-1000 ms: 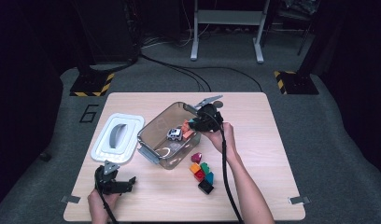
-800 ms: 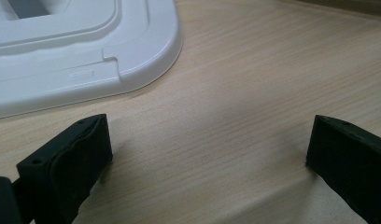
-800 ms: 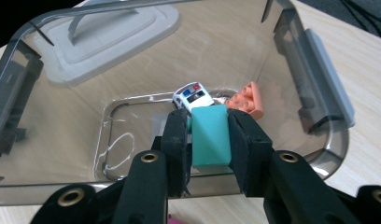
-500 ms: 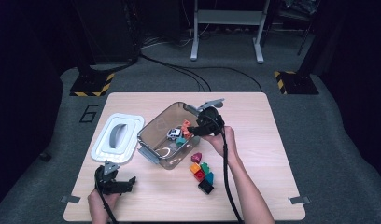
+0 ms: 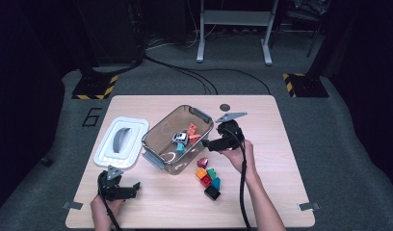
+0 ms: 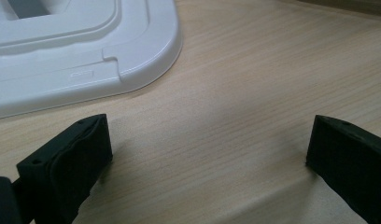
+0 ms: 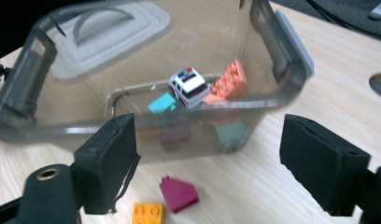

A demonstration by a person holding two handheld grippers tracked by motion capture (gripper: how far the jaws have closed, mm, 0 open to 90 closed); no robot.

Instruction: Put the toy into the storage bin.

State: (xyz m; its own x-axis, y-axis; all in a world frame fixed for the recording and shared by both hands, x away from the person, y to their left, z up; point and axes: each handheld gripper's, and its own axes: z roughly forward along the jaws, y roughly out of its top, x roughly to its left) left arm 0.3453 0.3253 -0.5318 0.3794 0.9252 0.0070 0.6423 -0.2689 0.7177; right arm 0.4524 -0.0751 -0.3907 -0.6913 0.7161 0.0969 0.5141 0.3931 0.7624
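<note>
Bench (image 5: 281,159) pale wood grain; bin (image 5: 158,139) smoky clear grey; lid (image 5: 105,156) white; toy car (image 7: 188,87) white, black, blue-red lights; brick (image 7: 228,84) orange; house piece (image 7: 179,193) magenta; hand-held gripper jaws black.

I see the clear plastic bin (image 5: 177,139) w/ grey clip handles, upright, lid off, mid-table & set at an angle. Inside: orange bricks (image 7: 228,84), toy police car (image 7: 188,87) on its wheels & a teal block (image 7: 161,102), all bunched tog. Just outside its near wall on the wood: magenta house-shaped block (image 7: 179,193), orange brick (image 7: 146,213) beside it.
</note>
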